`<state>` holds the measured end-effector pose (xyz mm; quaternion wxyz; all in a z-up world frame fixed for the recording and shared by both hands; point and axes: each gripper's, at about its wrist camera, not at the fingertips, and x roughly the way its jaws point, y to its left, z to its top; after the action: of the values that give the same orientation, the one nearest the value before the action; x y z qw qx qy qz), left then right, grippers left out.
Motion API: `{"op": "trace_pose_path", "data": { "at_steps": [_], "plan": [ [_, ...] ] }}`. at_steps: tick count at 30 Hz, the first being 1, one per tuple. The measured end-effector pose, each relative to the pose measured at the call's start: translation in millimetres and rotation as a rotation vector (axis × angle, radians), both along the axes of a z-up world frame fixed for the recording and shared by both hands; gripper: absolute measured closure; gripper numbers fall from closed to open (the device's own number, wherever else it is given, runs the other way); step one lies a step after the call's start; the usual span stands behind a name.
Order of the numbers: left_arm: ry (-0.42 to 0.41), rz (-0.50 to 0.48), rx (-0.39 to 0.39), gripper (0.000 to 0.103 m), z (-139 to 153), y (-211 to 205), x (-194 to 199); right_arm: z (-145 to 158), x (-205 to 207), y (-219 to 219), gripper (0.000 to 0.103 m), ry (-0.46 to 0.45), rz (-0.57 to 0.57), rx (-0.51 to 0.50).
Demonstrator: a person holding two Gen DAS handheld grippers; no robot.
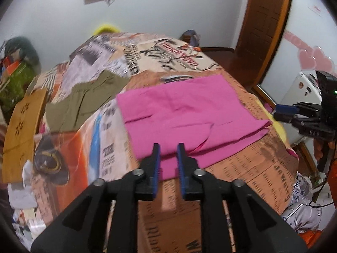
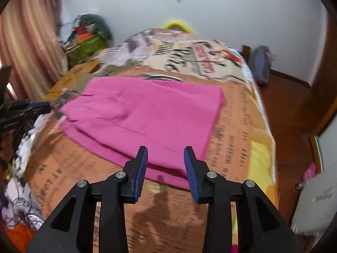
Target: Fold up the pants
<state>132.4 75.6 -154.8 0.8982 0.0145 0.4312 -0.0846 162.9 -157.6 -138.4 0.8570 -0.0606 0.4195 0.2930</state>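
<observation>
Cardboard is seen at the far left of the left wrist view, standing against the side of the bed, with an olive garment spread just to its right on the printed bedspread. Further right, near the middle of the bed, the pink pants are laid flat in a folded, roughly rectangular stack, with layered edges visible along the near and right sides.

The left gripper is held low over the near edge of the pants, pointed forward across the bed. Its blue-padded fingers are parted by a narrow gap and nothing is held between them; whether the tips touch the cloth cannot be told. At the right edge of the same view, the right gripper is seen beside the bed, pointing leftward toward the pants' right corner.

In the right wrist view, the left gripper appears at the left margin, blurred, near the left end of the pants. The right gripper is aimed forward over the near edge of the pants, tilted slightly downward. Its fingers are spread wider than the left pair, released, with only pink cloth and bedspread seen between them. A wooden floor is visible to the right of the bed.
</observation>
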Motion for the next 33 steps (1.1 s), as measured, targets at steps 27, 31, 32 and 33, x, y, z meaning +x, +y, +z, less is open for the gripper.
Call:
{"op": "trace_pose_path", "data": {
  "at_steps": [27,31,32,33],
  "plan": [
    [0.027,-0.093,0.143,0.042,-26.1,-47.4,52.4,-38.1,9.4,82.2,0.059,0.035,0.160,-0.048],
    [0.023,-0.113,0.106,0.042,-20.5,-49.4,46.3,-32.5,15.4,77.7,0.077,0.013,0.131,-0.005],
    [0.025,-0.122,0.095,0.042,-20.5,-50.5,44.1,-31.3,16.6,76.9,0.085,0.015,0.127,0.001],
    [0.025,-0.130,0.089,0.042,-21.4,-52.2,42.1,-30.5,18.2,75.8,0.087,0.018,0.123,0.009]
  ]
}}
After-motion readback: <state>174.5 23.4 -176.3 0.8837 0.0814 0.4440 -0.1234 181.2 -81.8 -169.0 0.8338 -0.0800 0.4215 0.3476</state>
